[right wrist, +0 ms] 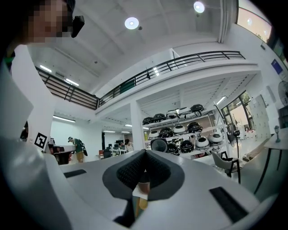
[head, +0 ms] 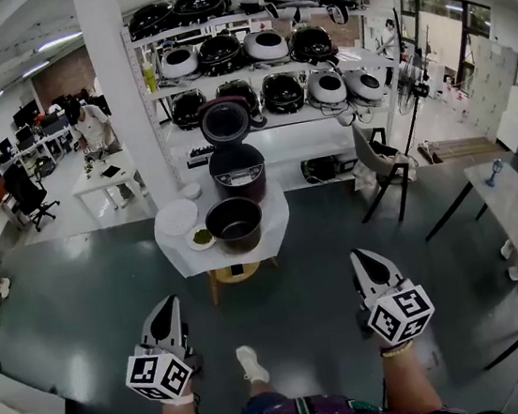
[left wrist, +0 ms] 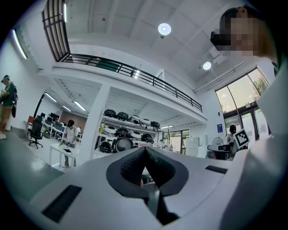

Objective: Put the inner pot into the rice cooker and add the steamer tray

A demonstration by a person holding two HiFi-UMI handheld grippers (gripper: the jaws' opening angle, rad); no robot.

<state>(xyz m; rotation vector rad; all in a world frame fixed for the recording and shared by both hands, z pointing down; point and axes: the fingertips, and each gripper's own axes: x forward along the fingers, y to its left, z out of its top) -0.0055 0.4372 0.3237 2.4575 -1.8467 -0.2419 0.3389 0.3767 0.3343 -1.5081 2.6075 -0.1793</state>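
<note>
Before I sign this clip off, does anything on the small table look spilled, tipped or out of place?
Nothing stands out. The rice cooker stands upright with its lid open, the inner pot sits upright in front of it, and the white round tray and a small dish of something green lie flat beside the pot.

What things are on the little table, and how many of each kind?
Rice cooker, lid open: 1
Dark inner pot: 1
White round tray: 1
Small dish of green stuff: 1
Small white thing behind the tray, too small to name: 1
Total: 5
</note>
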